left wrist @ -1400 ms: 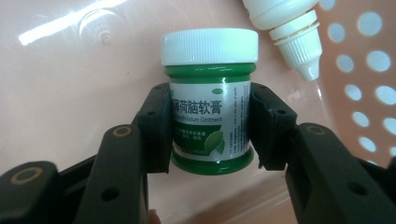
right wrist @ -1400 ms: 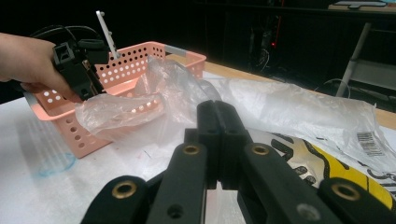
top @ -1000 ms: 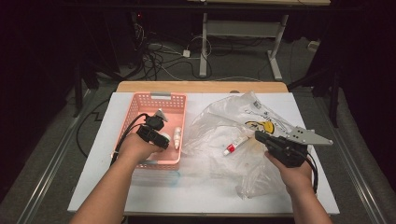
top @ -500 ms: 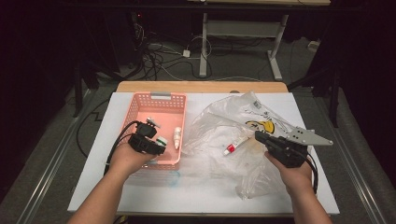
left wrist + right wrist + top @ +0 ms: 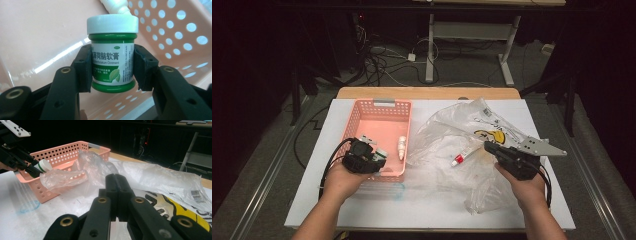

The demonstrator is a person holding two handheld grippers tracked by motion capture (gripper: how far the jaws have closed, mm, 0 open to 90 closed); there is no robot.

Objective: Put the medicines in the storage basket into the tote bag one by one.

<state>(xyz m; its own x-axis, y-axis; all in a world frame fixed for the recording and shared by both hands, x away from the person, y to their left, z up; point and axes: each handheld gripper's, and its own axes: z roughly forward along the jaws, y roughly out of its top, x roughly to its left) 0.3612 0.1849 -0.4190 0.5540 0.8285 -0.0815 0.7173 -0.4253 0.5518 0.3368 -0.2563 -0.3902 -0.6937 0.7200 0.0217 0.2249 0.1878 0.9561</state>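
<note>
My left gripper (image 5: pixel 379 156) is shut on a green ointment jar (image 5: pixel 112 57) with a white lid, gripping its labelled body from both sides. It holds the jar (image 5: pixel 382 154) just inside the near end of the pink perforated basket (image 5: pixel 382 103). A small white bottle (image 5: pixel 401 147) lies in the basket beyond the jar. To the right, a crumpled clear plastic bag (image 5: pixel 452 130) holds a white tube with a red cap (image 5: pixel 460 156). My right gripper (image 5: pixel 487 146) rests on the bag, jaws pressed together (image 5: pixel 116 182). I cannot tell whether film is pinched between them.
The white table top (image 5: pixel 437 210) has a wooden strip along its far edge. A faint blue ring (image 5: pixel 28 206) marks the surface in front of the basket. Cables and desk legs lie on the floor beyond the table.
My left gripper has drawn back toward the basket's near end with the jar still in it. The right gripper has stayed where it was.
</note>
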